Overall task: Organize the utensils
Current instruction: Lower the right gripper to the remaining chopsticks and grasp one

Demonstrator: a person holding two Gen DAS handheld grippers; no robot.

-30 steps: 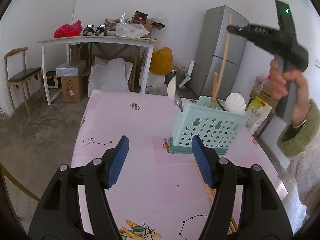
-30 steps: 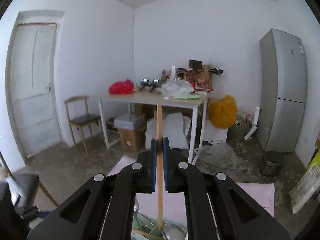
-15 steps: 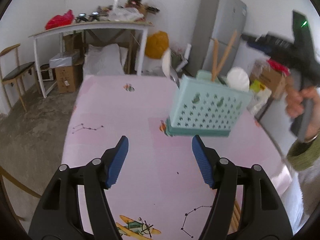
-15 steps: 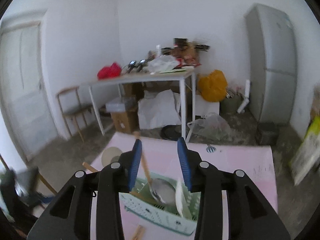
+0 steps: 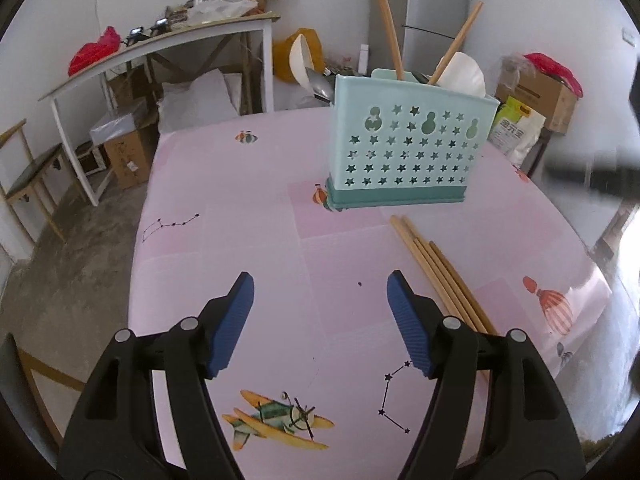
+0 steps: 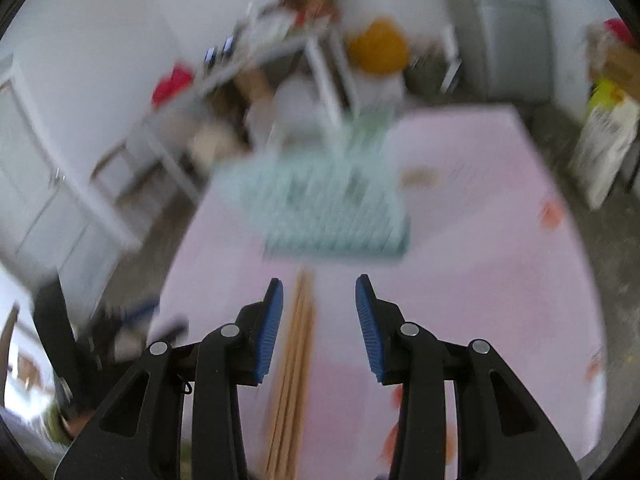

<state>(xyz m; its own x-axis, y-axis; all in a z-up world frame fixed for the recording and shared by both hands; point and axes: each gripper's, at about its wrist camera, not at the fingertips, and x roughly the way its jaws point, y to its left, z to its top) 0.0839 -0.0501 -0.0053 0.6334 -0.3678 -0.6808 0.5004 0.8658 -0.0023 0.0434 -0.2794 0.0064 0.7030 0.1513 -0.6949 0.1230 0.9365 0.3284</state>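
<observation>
**Caller:** Your right gripper (image 6: 319, 296) hangs over the loose chopsticks (image 6: 297, 364) on the pink tablecloth (image 6: 460, 280), jaws parted and nothing clamped. The sticks lie under the gap, closer to the left pad. The picture is smeared, so judge it carefully.

**Spotter:** Where do they go?

**Caller:** Into the teal utensil basket (image 5: 404, 152), standing on the cloth just beyond the sticks' far tips. It already holds two wooden handles, a metal spoon and two white ones, so aim for a free slot.

**Spotter:** And your other hand?

**Caller:** The left gripper (image 5: 320, 320) is empty too, its jaws easing wider over bare cloth, the chopsticks (image 5: 440, 276) just to its right. You could let it steady the basket if the drop tips it.

**Spotter:** Best way to pick?

**Caller:** Centre the gap on a single stick, I'd say, and come down until both pads straddle it. They lie bunched and touching, so a sloppy close will likely drag a neighbour along or roll one away. Grip near the middle so it won't swing, then lift clear before turning it upright over the basket.
</observation>
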